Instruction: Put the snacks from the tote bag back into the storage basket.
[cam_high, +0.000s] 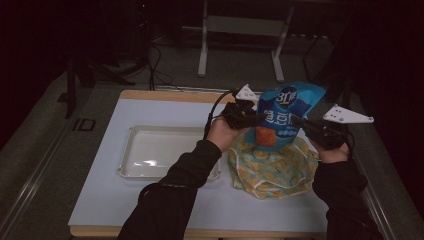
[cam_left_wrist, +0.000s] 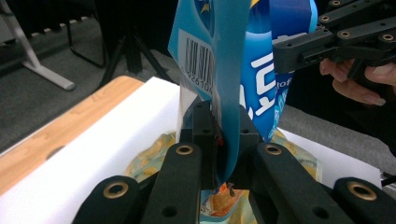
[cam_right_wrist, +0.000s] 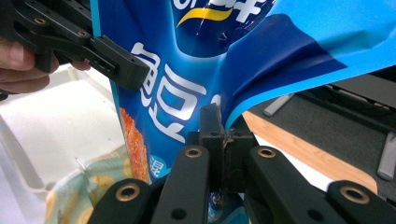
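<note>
A white table top with a pale wooden edge (cam_high: 100, 200) takes up the lower middle of the high view, dark floor around it and a grey metal stand (cam_high: 240, 30) at the top centre. On the table's left half lies a shallow white rectangular plastic tray (cam_high: 131, 155), and just right of it, in the lower centre-right of the frame, sits a crumpled yellow and pale green patterned soft bag (cam_high: 272, 170) with white piping. Above that soft bag, right of centre, a glossy blue plastic snack packet with white lettering and an orange picture panel (cam_high: 282, 112) is held upright in the air between the two tools; whether its bottom end touches the soft bag I cannot tell. The left gripper (cam_high: 256, 118), black with a grey three-cornered plate, comes in from the packet's left edge, and in the left gripper view its jaws are pressed together on a thin fold of the blue film beside a barcode label (cam_left_wrist: 198, 58). The right gripper (cam_high: 296, 120) meets the packet's right edge; in the right gripper view its jaws are likewise clamped tight on a pinch of the packet's lower right edge. Each gripper view shows the other gripper in an upper corner, gripping the same packet.
</note>
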